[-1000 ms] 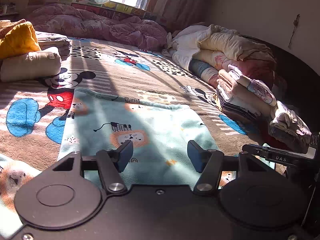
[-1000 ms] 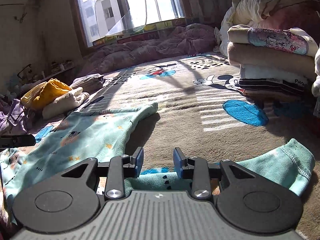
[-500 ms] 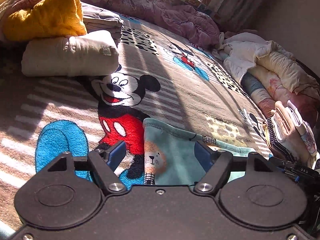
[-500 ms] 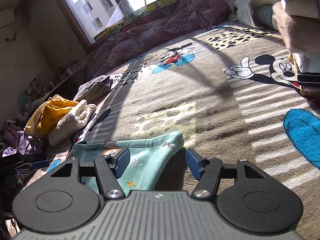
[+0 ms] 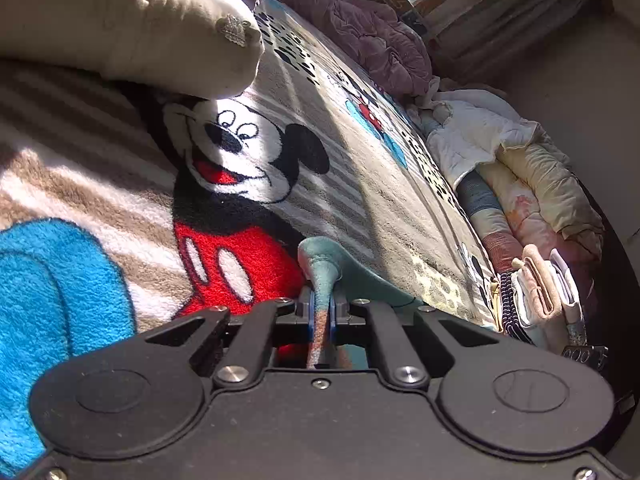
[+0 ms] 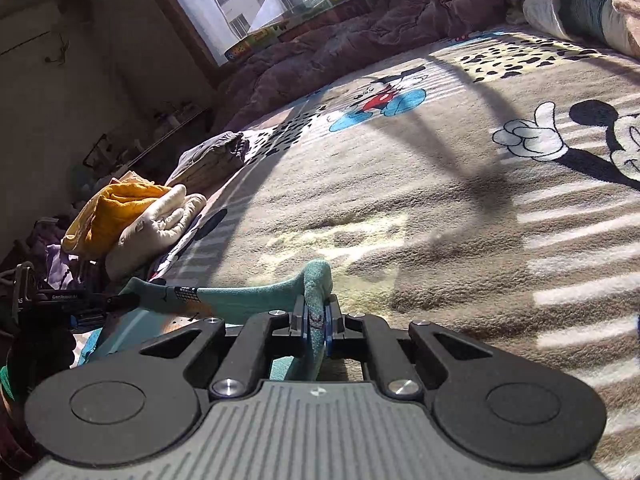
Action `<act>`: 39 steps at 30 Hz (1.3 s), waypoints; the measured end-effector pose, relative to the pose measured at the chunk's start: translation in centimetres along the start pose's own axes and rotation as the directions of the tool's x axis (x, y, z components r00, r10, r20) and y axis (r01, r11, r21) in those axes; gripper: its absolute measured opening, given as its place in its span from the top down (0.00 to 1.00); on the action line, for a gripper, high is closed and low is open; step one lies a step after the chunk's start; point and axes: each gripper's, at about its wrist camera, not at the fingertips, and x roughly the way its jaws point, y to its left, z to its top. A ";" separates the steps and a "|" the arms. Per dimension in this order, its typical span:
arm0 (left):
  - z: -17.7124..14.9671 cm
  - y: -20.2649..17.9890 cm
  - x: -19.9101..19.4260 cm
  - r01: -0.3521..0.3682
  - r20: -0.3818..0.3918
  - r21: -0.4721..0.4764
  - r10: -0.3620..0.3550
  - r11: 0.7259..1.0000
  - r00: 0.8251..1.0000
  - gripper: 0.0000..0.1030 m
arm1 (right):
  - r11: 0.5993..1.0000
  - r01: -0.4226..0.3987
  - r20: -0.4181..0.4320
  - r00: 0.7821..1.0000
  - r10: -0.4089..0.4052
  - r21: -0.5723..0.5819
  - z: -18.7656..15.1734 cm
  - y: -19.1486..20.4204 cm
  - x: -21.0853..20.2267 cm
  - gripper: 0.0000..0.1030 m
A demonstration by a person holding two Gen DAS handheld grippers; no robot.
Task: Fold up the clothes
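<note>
The left gripper (image 5: 321, 312) has just been closing, and its blue fingers (image 5: 310, 314) now pinch a corner of the teal garment (image 5: 320, 268), whose fold bulges up just ahead of the fingertips. The right gripper (image 6: 316, 320) has likewise just been closing; its fingers (image 6: 328, 322) clamp another corner of the same garment (image 6: 248, 294), and the hem runs from there off to their left, towards the left gripper seen at that edge of the right view. The garment lies on the bed's blanket (image 5: 360, 184) (a plush one, printed with a cartoon mouse). Ahead and left of the left fingers sits a rolled cream cloth (image 5: 132, 28). Far right of them a pile of folded clothes (image 5: 536, 292) rests against heaped bedding. Ahead-left of the right fingers lies a yellow cloth (image 6: 116, 216).
</note>
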 end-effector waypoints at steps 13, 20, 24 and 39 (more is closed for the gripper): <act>0.2 -4.7 -3.4 -0.149 0.174 0.252 0.107 0.956 0.979 0.86 | 0.979 0.177 0.152 0.975 -0.160 -0.103 0.8 2.6 -4.2 0.65; -0.4 -4.0 1.4 -0.241 0.056 0.296 0.235 0.924 0.970 0.92 | 0.968 0.202 -0.025 0.978 -0.207 -0.147 0.2 2.3 1.9 0.67; 0.2 -3.5 -1.7 -0.221 0.088 0.226 0.206 0.949 0.975 0.89 | 0.950 0.267 -0.034 0.961 -0.276 -0.165 0.9 3.7 1.0 0.68; -9.7 0.7 -25.5 -0.608 0.439 -0.181 0.616 0.773 0.654 0.47 | 0.936 -0.028 0.012 0.999 0.035 -0.351 -13.9 22.6 -8.1 0.66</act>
